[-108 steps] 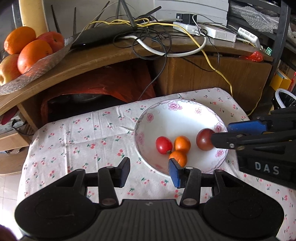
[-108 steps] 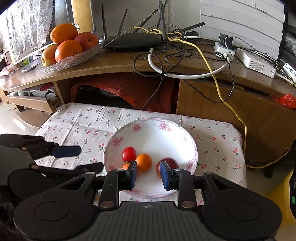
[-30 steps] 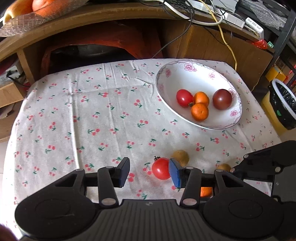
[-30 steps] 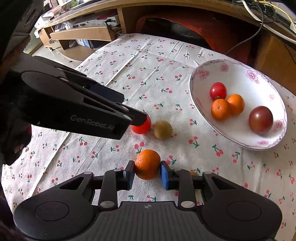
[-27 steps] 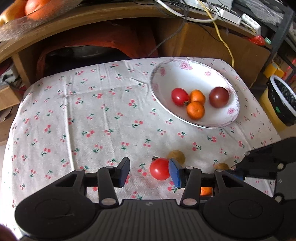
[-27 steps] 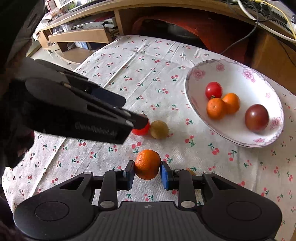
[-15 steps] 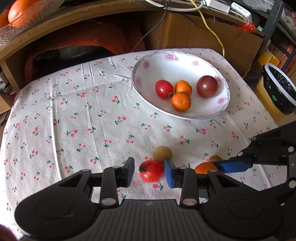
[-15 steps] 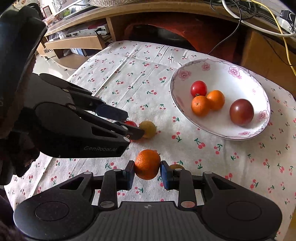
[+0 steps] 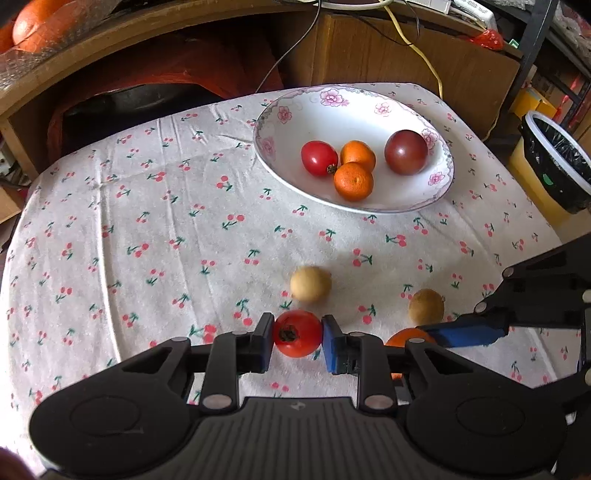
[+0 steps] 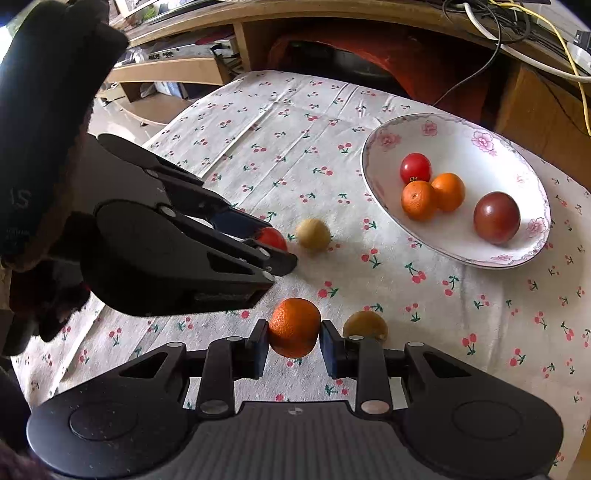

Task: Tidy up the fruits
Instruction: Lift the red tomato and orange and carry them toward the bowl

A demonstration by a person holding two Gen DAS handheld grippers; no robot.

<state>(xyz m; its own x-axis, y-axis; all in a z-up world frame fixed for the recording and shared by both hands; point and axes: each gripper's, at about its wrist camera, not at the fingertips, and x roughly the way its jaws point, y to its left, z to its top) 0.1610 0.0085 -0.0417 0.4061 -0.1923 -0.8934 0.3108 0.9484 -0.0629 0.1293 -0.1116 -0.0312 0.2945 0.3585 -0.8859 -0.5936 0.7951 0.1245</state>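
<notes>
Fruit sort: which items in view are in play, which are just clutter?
In play: left gripper shut on red tomato; right gripper shut on orange; two tan fruits; bowl.
Clutter: cables, bin, shelf fruit dish.

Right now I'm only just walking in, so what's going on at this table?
A person is sorting fruit with two handheld grippers. The left gripper is shut on a red tomato, the right gripper on an orange. Two yellowish fruits lie loose on the cloth; the floral bowl holds four pieces.
</notes>
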